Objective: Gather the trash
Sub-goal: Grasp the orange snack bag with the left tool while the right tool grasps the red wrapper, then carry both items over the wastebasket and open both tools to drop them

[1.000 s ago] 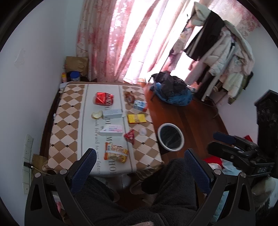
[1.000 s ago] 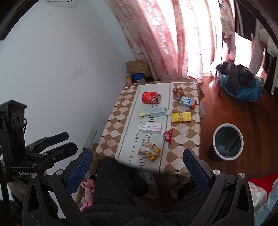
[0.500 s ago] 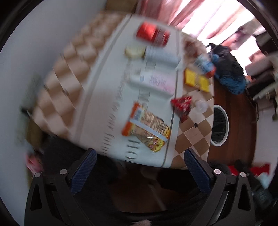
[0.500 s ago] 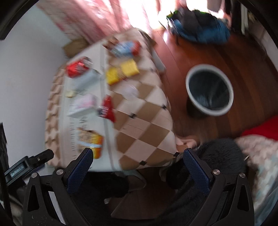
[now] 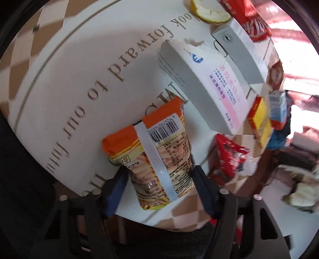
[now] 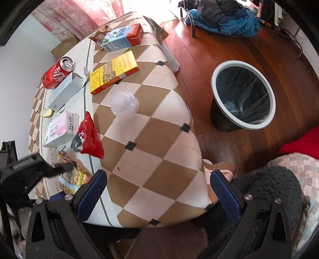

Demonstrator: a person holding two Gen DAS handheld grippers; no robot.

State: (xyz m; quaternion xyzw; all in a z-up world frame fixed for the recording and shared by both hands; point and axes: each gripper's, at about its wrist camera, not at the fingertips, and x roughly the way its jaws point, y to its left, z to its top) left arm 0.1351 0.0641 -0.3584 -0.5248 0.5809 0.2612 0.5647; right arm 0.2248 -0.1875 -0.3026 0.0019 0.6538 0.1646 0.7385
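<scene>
The left hand-held gripper (image 5: 159, 179) sits low at the near edge of the bench (image 5: 65, 79), its blue-padded fingers (image 5: 115, 191) either side of the lower end of an orange and yellow snack bag (image 5: 157, 157) that lies flat on the white centre strip. The pads stand just beside the bag's edges; whether they press on it I cannot tell.

The right hand-held gripper (image 6: 157, 189) hangs wide over the near right corner of the bench, nothing between its fingers (image 6: 91, 193).

Past the snack bag, toward the middle of the bench, lies a white and pink box (image 5: 209, 85), and just to its right a red wrapper (image 6: 89, 137). Further in come a clear plastic cup (image 6: 125, 103), a yellow box (image 6: 113, 71) and a long grey box (image 6: 63, 91). A red soda can (image 6: 57, 72) lies on its side at the far left, with a lemon slice (image 5: 209, 12) near it, and a blue and red carton (image 6: 123, 37) sits by the far edge.

On the wooden floor (image 6: 199, 59) beside the right edge of the bench stands a bin (image 6: 217, 73) with a dark liner. A blue heap of clothing (image 6: 225, 18) lies on the floor beyond it.
</scene>
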